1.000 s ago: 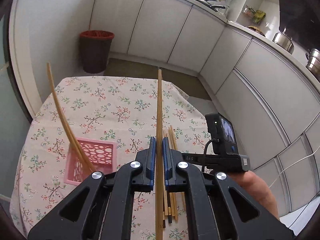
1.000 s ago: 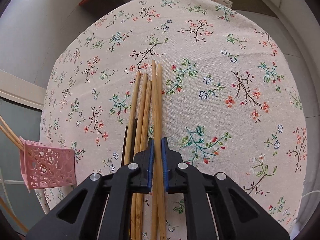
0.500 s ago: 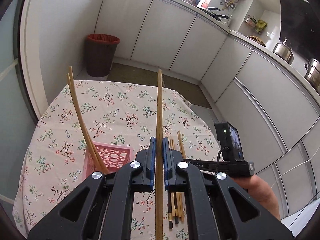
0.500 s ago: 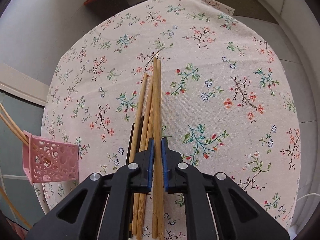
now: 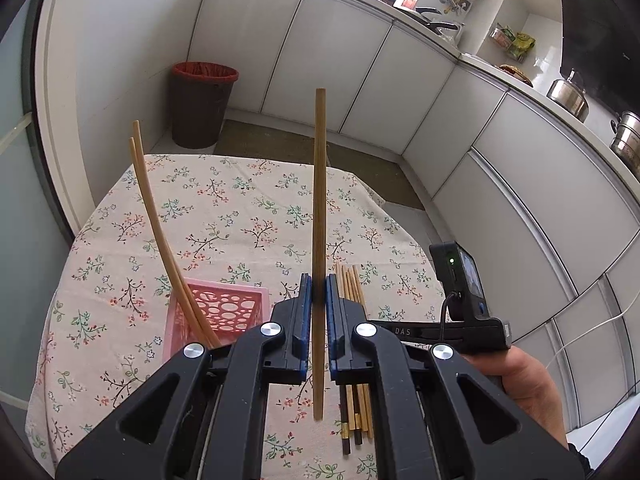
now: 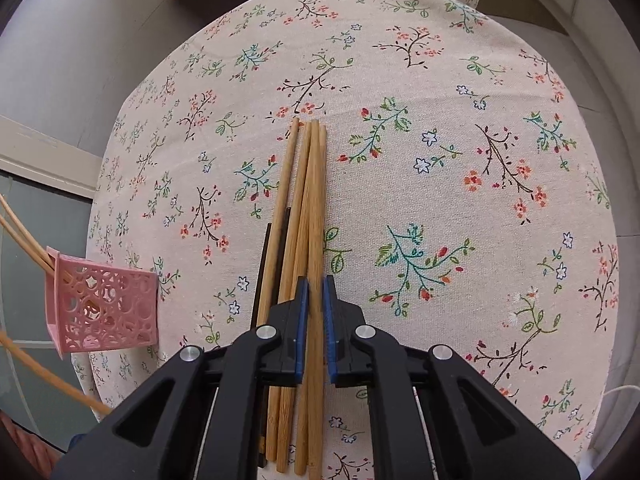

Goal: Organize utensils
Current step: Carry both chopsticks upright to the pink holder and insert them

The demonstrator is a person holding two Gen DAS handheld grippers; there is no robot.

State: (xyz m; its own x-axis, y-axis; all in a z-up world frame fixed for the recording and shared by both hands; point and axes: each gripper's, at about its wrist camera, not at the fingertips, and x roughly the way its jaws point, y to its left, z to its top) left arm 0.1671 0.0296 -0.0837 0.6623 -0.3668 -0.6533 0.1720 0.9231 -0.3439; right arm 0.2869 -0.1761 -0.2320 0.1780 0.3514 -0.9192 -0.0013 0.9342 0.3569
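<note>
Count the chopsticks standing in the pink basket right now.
2. Both chopsticks lean out of the pink basket toward its left corner, side by side. The left claw holds a third chopstick above the table, not in the basket. Others may hide inside.

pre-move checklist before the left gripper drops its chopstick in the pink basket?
1. Left gripper clamped on the held chopstick: ok, jaws shut on it.
2. Held chopstick lifted off the floral tablecloth: ok, lower end hangs free.
3. Pink basket upright with its opening free: ok, two chopsticks in basket lean in its left part.
4. Held chopstick over the basket: not ok, it is right of the basket.
5. Right gripper out of the path: ok, it is at the chopstick pile, away from the basket.
6. Right gripper's grip on the pile: cannot tell, jaws straddle one stick.
</note>
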